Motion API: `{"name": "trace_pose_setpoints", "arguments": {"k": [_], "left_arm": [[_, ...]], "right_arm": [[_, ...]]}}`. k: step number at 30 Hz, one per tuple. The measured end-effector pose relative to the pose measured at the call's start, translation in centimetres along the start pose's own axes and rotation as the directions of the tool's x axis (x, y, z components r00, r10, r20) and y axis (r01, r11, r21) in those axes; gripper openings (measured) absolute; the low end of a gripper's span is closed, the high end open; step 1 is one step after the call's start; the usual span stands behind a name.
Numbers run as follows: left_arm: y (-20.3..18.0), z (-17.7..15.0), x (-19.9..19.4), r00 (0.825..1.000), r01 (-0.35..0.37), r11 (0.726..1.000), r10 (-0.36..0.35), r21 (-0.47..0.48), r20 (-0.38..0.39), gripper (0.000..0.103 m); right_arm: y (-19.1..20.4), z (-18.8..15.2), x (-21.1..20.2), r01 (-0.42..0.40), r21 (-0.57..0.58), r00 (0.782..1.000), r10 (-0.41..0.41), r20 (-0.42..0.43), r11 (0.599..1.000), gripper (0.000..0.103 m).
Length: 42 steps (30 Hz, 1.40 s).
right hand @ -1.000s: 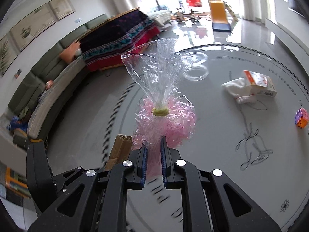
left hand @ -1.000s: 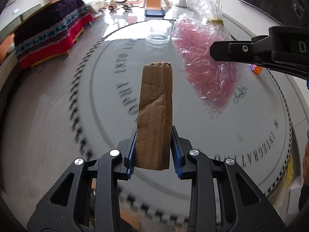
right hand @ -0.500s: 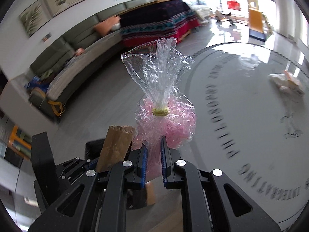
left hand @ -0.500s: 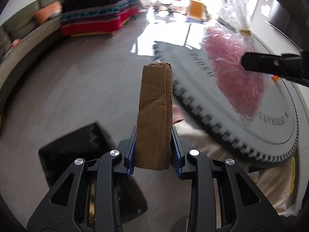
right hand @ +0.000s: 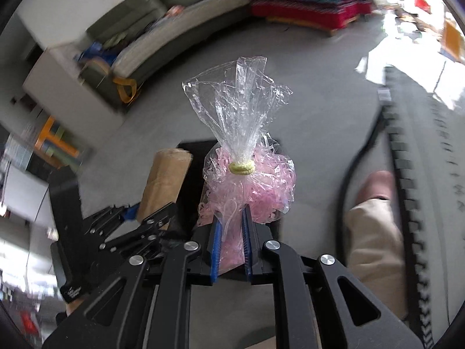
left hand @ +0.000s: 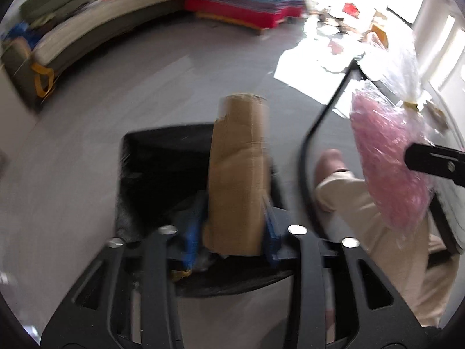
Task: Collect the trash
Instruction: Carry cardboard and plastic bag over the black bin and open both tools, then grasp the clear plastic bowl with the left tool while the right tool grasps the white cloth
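My left gripper (left hand: pixel 232 229) is above a black-lined trash bin (left hand: pixel 151 157) on the floor. Its jaws have spread: the left blue pad stands apart from the brown cardboard piece (left hand: pixel 238 174), which still leans on the right pad. My right gripper (right hand: pixel 231 244) is shut on a clear bag of pink shredded plastic (right hand: pixel 250 186), tied with a yellow band, beside the bin (right hand: pixel 191 151). The bag also shows in the left wrist view (left hand: pixel 389 163), and the cardboard in the right wrist view (right hand: pixel 165 183).
The person's leg and pink shoe (left hand: pixel 331 165) stand right of the bin. The round table's edge (right hand: pixel 407 174) is at the right. A grey sofa (left hand: pixel 87 23) and a red-covered bench (left hand: pixel 244 3) are farther back on the grey floor.
Both grippers swung from the table down over the trash bin. The left jaws have opened around the cardboard. The right gripper still holds the bag.
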<state>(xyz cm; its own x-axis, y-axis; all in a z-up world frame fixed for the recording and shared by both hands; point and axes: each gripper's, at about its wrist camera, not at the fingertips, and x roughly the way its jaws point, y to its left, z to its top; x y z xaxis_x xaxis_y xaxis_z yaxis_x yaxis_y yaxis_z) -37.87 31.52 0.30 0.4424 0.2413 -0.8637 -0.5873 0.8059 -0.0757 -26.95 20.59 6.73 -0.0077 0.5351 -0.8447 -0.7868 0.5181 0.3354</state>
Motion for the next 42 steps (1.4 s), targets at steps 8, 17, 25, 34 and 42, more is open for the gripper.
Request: {"name": "trace_pose_setpoints", "arguments": {"k": [8, 17, 25, 34, 42], "left_arm": [[4.9, -0.9, -0.9, 0.998, -0.064, 0.986, 0.067, -0.156, 0.014, 0.097], [2.1, 0.2, -0.7, 0.998, -0.059, 0.996, 0.060, -0.070, 0.021, 0.097], [-3.2, 2.4, -1.2, 0.999, 0.016, 1.000, -0.017, 0.026, 0.045, 0.097], [-11.7, 6.1, -1.0, 0.994, 0.084, 0.981, -0.095, 0.175, 0.052, 0.097], [-19.8, 9.4, -0.1, 0.988, 0.132, 0.944, -0.149, 0.303, 0.032, 0.097]], "right_arm": [[2.7, 0.8, 2.1, -0.011, -0.028, 0.999, 0.009, -0.047, 1.000, 0.047], [0.9, 0.5, 0.0, -0.017, -0.004, 1.000, 0.017, 0.011, 1.000, 0.049], [-2.8, 0.1, -3.3, 0.015, 0.037, 0.996, -0.018, 0.092, 0.999, 0.049], [-10.4, -0.1, -7.4, 0.081, 0.148, 0.982, -0.104, 0.158, 0.986, 0.049], [-18.2, -0.3, -10.9, 0.128, 0.267, 0.965, -0.182, 0.190, 0.955, 0.049]]}}
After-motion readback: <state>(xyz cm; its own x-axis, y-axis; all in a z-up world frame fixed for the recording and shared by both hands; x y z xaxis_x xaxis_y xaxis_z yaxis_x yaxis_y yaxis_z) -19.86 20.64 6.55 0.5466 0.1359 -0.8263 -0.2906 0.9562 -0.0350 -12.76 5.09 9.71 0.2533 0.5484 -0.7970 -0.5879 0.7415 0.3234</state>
